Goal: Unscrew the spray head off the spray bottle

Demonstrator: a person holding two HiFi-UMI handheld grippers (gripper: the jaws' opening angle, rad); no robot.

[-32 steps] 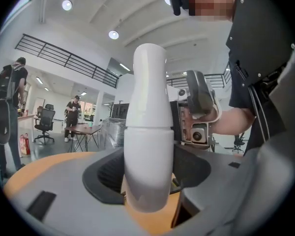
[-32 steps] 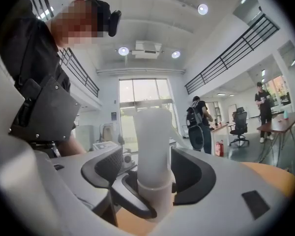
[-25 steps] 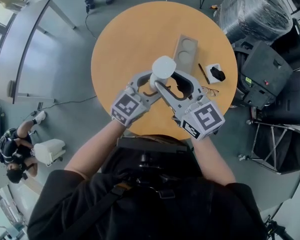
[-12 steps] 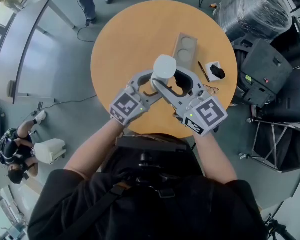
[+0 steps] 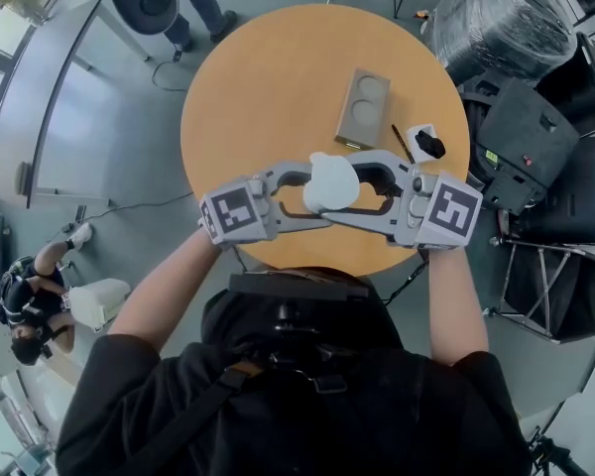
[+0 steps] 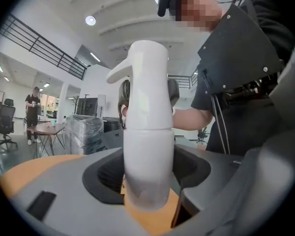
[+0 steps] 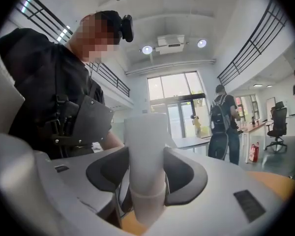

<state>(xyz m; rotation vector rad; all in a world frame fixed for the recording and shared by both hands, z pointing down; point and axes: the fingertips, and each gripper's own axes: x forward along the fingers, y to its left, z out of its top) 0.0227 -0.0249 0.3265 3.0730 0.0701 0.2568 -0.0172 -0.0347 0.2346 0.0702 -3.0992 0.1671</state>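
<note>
Gripping bottle (image 5: 329,178): left tool (image 5: 301,195), right tool (image 5: 361,188)

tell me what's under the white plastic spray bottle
Under the white plastic spray bottle only the round orange table shows. The left gripper clamps its body, the right gripper its spray head. Both cover its base from above: touching or lifted, cannot tell.

A brown two-hole tray (image 5: 362,108) lay on the round orange table (image 5: 248,77), near a pen (image 5: 404,145) and a small white box (image 5: 416,136).
</note>
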